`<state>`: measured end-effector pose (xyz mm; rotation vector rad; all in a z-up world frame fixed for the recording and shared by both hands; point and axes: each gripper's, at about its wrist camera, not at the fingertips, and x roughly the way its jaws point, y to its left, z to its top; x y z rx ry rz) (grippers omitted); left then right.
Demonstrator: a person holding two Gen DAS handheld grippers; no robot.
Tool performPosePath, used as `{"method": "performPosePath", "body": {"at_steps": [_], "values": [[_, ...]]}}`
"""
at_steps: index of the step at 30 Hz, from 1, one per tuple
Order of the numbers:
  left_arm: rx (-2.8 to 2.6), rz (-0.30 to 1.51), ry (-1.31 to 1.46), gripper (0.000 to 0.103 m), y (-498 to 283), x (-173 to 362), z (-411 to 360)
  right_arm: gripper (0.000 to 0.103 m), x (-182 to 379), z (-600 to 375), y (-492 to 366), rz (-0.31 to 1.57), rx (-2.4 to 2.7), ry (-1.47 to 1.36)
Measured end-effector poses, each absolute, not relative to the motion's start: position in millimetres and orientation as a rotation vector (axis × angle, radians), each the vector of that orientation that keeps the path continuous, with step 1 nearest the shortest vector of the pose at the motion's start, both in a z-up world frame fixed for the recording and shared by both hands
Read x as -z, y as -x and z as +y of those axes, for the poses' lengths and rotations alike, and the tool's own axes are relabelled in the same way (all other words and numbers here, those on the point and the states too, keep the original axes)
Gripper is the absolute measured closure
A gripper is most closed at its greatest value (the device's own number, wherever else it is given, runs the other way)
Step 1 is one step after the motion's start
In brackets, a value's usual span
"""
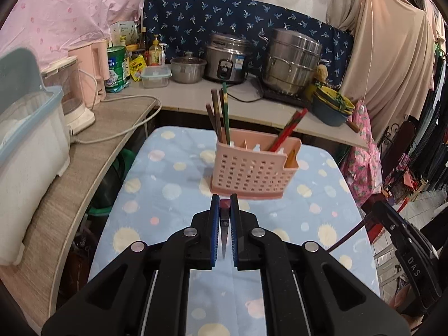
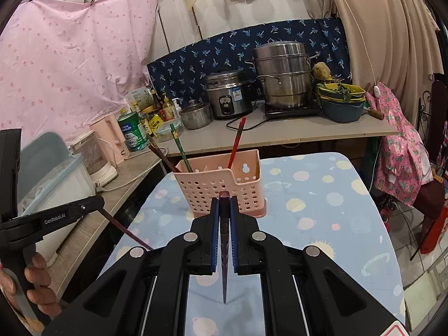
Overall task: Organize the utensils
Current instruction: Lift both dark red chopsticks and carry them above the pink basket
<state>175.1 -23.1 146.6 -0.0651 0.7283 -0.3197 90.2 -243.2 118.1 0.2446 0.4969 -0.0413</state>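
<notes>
Left gripper (image 1: 224, 200) is clamped on a dark chopstick (image 1: 224, 231), thin end pointing back at the camera. Right gripper (image 2: 224, 200) is doing the same with its own dark purple chopstick (image 2: 224, 247) (pattern on the shaft). Just past both tips sits the pink perforated caddy (image 1: 249, 172) on the blue spotted table (image 1: 156, 196), already holding brown and green chopsticks (image 1: 221, 114) on its left end and red ones (image 1: 288, 128) leaning right. Counter behind has a rice cooker (image 1: 226, 58).

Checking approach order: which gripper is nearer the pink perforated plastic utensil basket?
Right. The right gripper sits just before the pink perforated plastic utensil basket; the left gripper is lower left, farther back.
</notes>
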Motion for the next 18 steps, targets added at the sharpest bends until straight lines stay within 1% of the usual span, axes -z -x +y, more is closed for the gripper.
{"method": "performPosePath", "body": {"at_steps": [7, 13, 18], "values": [[0.332, 0.651, 0.095, 0.096, -203.8, -193.3, -30.2, 0.096, -152.3, -255.1, -123.5, 0.434, 0.024, -0.283], [0.335, 0.545, 0.123, 0.096, -228.8, -245.5, -39.6, 0.096, -196.1, -262.7, -158.2, 0.349, 0.015, -0.294], [0.324, 0.483, 0.135, 0.096, -254.9, -273.2, -46.7, 0.096, -226.7, -267.3, -192.1, 0.295, 0.022, -0.295]]}}
